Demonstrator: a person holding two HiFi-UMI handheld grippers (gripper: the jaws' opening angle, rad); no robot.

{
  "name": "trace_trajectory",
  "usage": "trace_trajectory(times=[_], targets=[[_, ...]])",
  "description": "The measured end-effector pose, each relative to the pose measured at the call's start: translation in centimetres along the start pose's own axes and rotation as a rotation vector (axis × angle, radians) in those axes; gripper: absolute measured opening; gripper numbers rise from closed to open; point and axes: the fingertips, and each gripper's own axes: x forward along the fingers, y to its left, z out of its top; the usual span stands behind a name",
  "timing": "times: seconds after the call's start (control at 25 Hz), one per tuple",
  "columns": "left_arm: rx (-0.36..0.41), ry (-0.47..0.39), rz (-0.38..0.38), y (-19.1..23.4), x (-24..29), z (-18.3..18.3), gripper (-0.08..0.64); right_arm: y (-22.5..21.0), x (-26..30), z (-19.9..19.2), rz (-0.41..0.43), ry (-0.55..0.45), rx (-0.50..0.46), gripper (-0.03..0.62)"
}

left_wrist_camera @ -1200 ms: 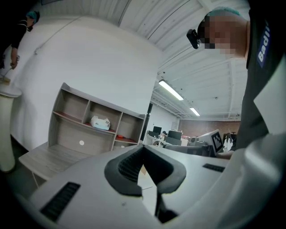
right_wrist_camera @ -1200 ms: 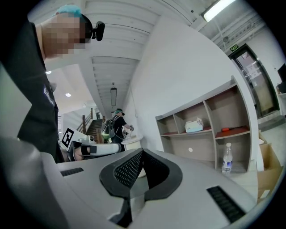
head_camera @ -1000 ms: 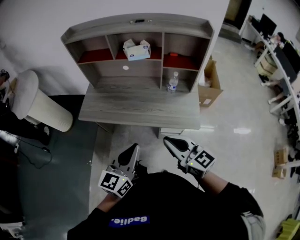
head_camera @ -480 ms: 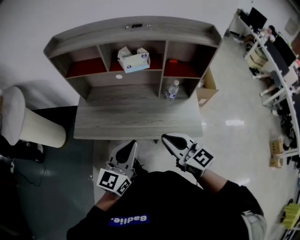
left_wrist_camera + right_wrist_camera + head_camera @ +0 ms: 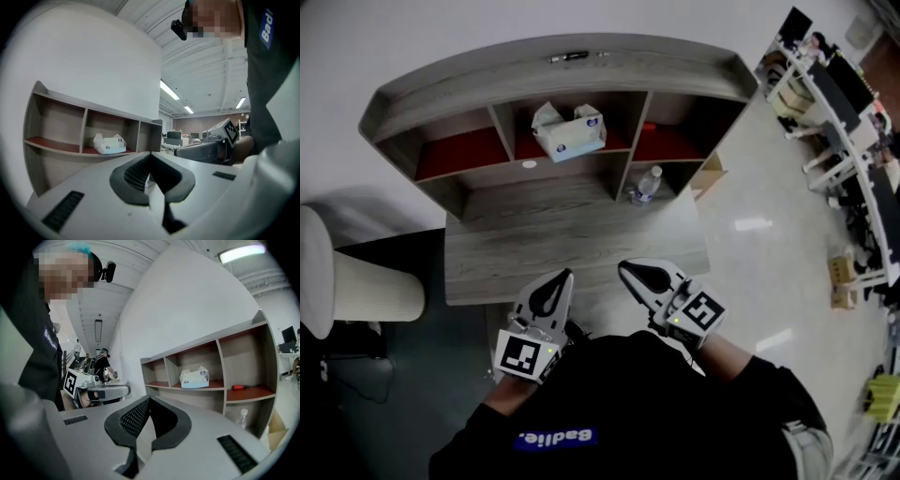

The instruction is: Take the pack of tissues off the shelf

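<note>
Tissue pack — soft, crumpled, perhaps plastic-wrapped; shelf grey woodgrain

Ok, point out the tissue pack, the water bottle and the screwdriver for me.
tissue pack (image 5: 571,136), head view, middle of its top.
water bottle (image 5: 643,187), head view, its body.
screwdriver (image 5: 238,387), right gripper view, its red handle.
</note>
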Motion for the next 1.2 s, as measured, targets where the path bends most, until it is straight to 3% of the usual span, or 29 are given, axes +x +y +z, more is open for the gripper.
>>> trace_trajectory(times=[0.24,0.6,0.92,1.2], targets=[[0.014,0.023,0.002,1.2,2.2,-0.1,0.002,-1.7,0.3,0.2,-0.012,0.007,0.006,0.029],[0.053,0.037,0.118,2.2,6.2,0.2,0.002,-6.0,-0.6,0.9,0.049,0.016,-0.004,0.029],[0.172,0.081,0.208,4.6,9.7,0.3,0.003,-9.0,-1.1,1.7,0.097,0.026,-0.021,0.029],[0.313,0.137,0.213,5.8,12.4,-0.1,0.005,-11.0,-1.5,1.7,0.102,0.021,-0.012,0.029]])
